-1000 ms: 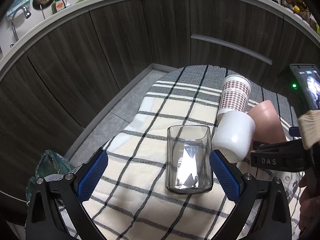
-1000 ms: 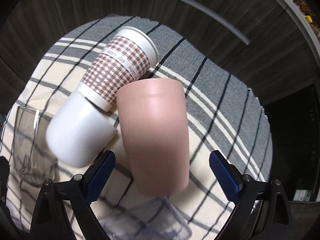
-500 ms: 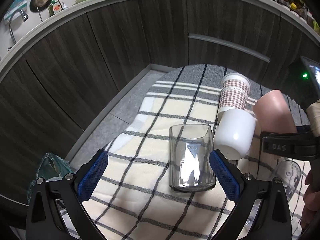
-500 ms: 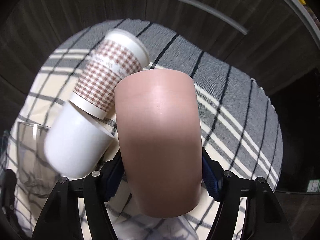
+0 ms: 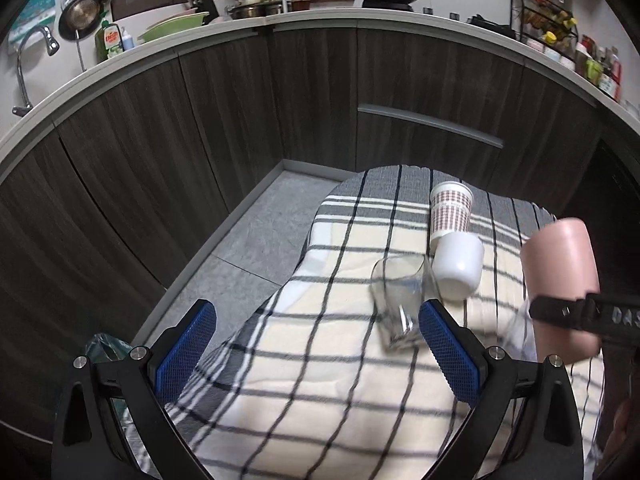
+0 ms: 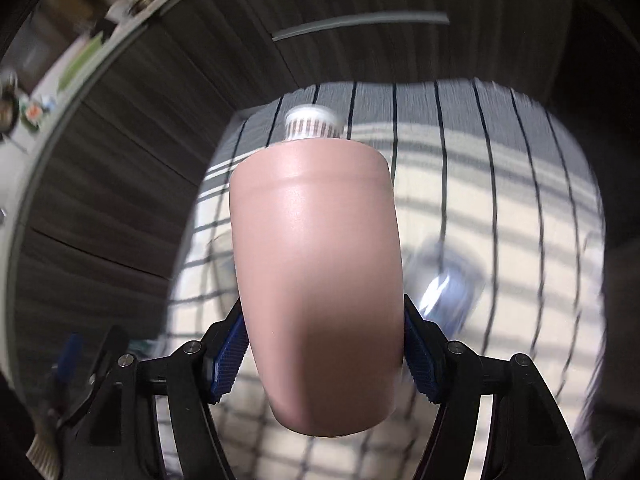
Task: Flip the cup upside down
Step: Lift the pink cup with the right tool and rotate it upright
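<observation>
Pink cup (image 6: 316, 280), white cup (image 5: 458, 266), brown-checked paper cup (image 5: 450, 214), cream-and-grey, seemingly black-lined plaid cloth (image 5: 320, 360).

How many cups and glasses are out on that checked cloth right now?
5: a patterned paper cup at the far end, a white cup against it, a clear square glass beside that, a pink cup gripped in the right tool, and a blurry clear glass beyond it.

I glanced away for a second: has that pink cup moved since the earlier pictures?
Yes. The pink cup, clamped in the right claw, has risen off the checked cloth; it lay beside the white cup and now sits higher, farther right.
</observation>
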